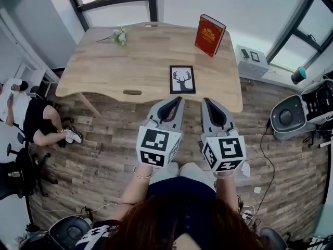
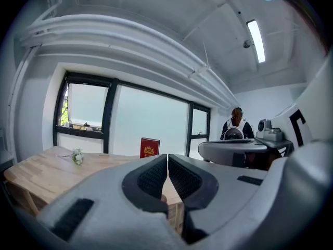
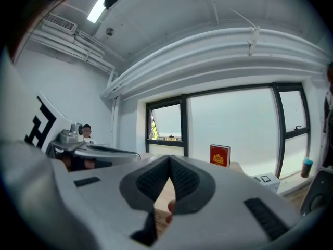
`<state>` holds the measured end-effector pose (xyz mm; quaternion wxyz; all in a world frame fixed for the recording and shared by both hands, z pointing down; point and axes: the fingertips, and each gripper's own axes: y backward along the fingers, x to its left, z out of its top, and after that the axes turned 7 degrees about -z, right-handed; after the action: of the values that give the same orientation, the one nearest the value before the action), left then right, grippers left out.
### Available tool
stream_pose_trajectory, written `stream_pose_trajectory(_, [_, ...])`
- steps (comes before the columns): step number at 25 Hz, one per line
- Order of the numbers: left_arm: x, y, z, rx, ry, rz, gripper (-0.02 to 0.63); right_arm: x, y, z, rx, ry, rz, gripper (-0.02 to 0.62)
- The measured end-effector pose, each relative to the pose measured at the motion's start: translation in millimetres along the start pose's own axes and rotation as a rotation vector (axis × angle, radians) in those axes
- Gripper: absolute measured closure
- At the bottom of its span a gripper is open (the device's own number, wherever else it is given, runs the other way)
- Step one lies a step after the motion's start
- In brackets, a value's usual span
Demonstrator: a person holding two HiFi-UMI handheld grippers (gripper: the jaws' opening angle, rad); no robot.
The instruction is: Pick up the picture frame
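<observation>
The picture frame (image 1: pixel 182 79), black-edged with a deer drawing on white, lies flat on the wooden table (image 1: pixel 135 61) near its front edge. My left gripper (image 1: pixel 179 99) is shut and empty, its tips just short of the table edge below the frame. To its right, my right gripper (image 1: pixel 205 101) is also shut with nothing in it. In the left gripper view the jaws (image 2: pixel 167 156) meet at the tips; in the right gripper view they (image 3: pixel 169 158) touch too. The frame is hidden in both gripper views.
A red book (image 1: pixel 209 35) stands upright at the table's back right, also seen as the red book (image 2: pixel 150 147) and red book (image 3: pixel 220 155). A small white flower sprig (image 1: pixel 119 36) lies at the back left. A person (image 1: pixel 28 113) sits on the floor at left. Machines (image 1: pixel 294 113) stand at right.
</observation>
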<state>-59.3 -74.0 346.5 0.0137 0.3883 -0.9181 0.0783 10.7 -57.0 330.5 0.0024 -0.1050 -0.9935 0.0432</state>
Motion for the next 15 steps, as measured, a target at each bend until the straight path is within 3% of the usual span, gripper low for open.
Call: stream_pose_trajectory(15, [24.8,-41.1,-3.5,0.007,0.012,-0.014,0.574,-25.2,-44.1,-5.7,0.026,-0.005,-0.02,0.571])
